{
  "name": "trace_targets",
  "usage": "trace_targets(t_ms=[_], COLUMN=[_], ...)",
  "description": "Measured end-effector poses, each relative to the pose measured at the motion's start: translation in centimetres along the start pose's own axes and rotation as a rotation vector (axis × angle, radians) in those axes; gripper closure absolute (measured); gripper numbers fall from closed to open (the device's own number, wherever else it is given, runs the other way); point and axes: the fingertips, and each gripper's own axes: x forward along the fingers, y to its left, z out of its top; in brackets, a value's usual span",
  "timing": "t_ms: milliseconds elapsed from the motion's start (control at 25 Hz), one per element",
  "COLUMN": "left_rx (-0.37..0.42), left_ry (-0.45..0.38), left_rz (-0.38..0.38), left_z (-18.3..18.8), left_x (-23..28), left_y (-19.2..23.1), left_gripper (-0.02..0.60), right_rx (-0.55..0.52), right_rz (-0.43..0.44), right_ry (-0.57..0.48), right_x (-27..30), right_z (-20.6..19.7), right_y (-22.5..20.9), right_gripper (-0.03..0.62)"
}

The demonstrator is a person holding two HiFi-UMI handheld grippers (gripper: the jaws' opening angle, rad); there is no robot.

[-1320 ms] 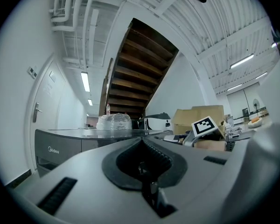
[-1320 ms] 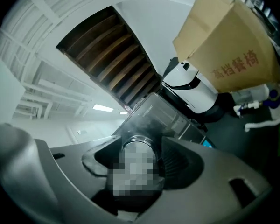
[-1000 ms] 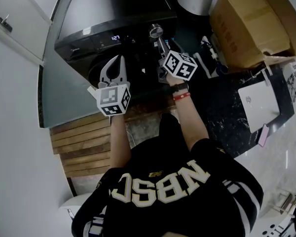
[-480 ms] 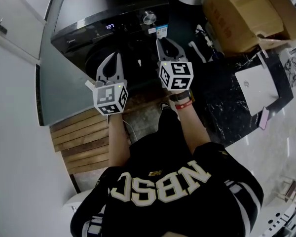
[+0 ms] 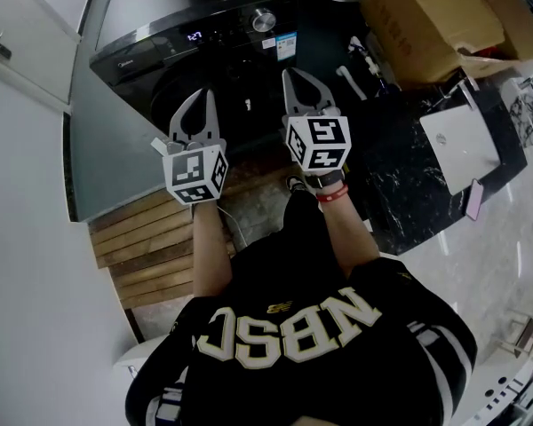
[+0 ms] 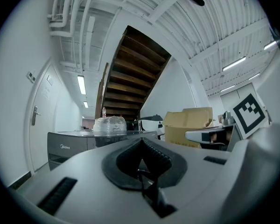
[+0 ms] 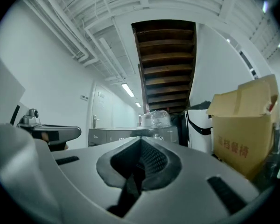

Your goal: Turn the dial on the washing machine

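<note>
The dark washing machine (image 5: 204,16) stands at the top of the head view, with its silver dial (image 5: 263,20) on the control panel right of the lit display (image 5: 194,35). My right gripper (image 5: 294,73) is shut with nothing between its jaws, held a short way in front of and below the dial, clear of it. My left gripper (image 5: 203,92) is also shut and empty, level with the machine's round door. In the left gripper view the closed jaws (image 6: 141,142) point past the machine (image 6: 65,147). The right gripper view shows closed jaws (image 7: 141,140) aimed at the machine (image 7: 121,135).
A large cardboard box (image 5: 426,16) sits right of the machine, with a white flat case (image 5: 462,149) on the dark marble floor (image 5: 400,193). Wooden slats (image 5: 151,247) lie at lower left by a white door (image 5: 27,34). A plastic-wrapped bundle (image 6: 109,124) rests on the machine's top.
My right gripper has drawn back from the dial, where its jaws stood open around it, and has closed empty. The left gripper has stayed roughly in place.
</note>
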Motion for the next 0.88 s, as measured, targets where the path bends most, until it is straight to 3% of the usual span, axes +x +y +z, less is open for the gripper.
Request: trace_targets(t_ms=[480,880], left_rx=[0.019,0.077], left_ry=[-0.021,-0.036], left_rz=[0.026,0.046], left_z=[0.3,-0.4], left_x=[0.1,3.3], left_y=[-0.6,-0.6], left_gripper=[0.568,0.568], right_rx=[-0.029,-0.042], right_rz=[0.030,0.058], right_ry=[0.001,0.027], right_x=[-0.7,2.8], right_z=[0.4,-0.5], right_y=[0.0,-1.7], right_gripper=[0.586,0.586])
